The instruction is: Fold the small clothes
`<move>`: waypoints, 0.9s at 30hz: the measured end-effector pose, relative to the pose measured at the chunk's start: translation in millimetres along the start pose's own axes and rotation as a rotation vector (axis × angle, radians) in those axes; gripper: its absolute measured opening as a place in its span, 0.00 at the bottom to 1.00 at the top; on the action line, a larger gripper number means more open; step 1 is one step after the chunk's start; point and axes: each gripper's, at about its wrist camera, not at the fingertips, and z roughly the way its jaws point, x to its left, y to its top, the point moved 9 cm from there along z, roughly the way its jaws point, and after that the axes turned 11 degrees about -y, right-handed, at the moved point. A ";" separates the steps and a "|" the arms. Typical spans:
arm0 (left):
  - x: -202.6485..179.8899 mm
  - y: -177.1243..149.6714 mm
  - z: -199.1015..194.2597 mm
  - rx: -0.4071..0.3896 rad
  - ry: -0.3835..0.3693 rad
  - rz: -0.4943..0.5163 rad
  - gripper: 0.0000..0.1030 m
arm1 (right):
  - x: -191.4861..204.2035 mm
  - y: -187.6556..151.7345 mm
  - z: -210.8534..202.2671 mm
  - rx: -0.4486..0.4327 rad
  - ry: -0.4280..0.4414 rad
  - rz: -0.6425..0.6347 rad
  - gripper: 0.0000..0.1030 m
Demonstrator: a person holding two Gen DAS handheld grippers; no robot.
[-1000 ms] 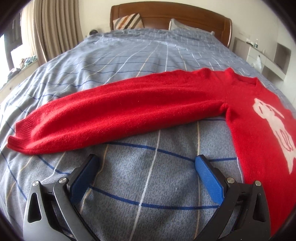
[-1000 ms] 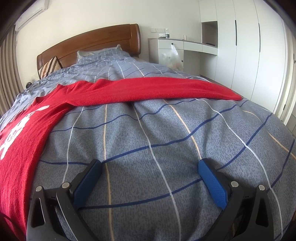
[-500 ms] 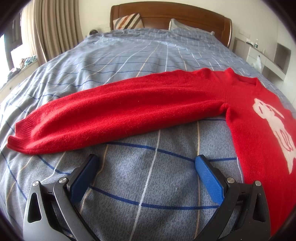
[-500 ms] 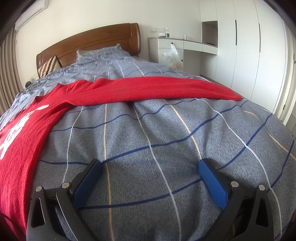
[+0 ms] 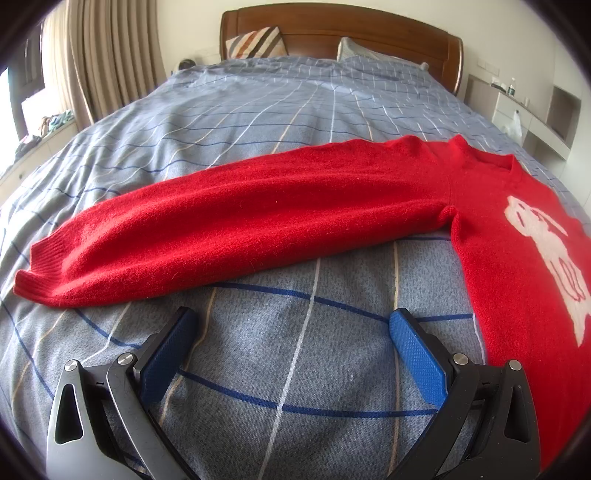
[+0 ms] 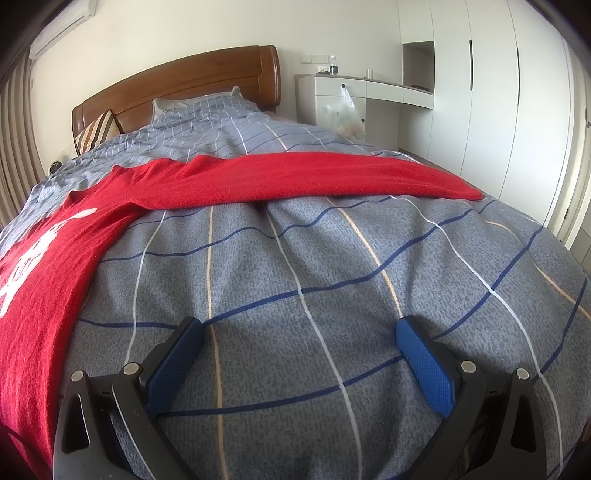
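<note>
A red knitted sweater [image 5: 280, 218] with a white figure on its chest lies flat on the bed, both sleeves stretched out sideways. In the left wrist view its sleeve runs left to a ribbed cuff [image 5: 40, 273], and my left gripper [image 5: 291, 325] hovers open just below that sleeve over bare bedding. In the right wrist view the other sleeve [image 6: 314, 177] reaches right to the bed's edge. My right gripper [image 6: 299, 332] stands open, well short of that sleeve, with nothing between its blue pads [image 6: 424, 365].
The grey-blue checked duvet [image 5: 295, 110] covers the whole bed, with pillows against a wooden headboard [image 5: 343, 22]. Curtains and a window sill are at the left. A white desk [image 6: 369, 92] with a hanging plastic bag [image 6: 343, 118] and tall wardrobes stand right of the bed.
</note>
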 end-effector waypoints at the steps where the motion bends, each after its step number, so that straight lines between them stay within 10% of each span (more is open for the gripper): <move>1: 0.1 0.0 0.0 0.000 0.000 0.000 1.00 | 0.1 0.0 0.0 0.000 0.000 0.000 0.99; 27: 0.1 -0.2 -0.1 -0.001 0.000 0.000 1.00 | 2.4 0.8 1.3 -0.007 0.006 0.004 0.99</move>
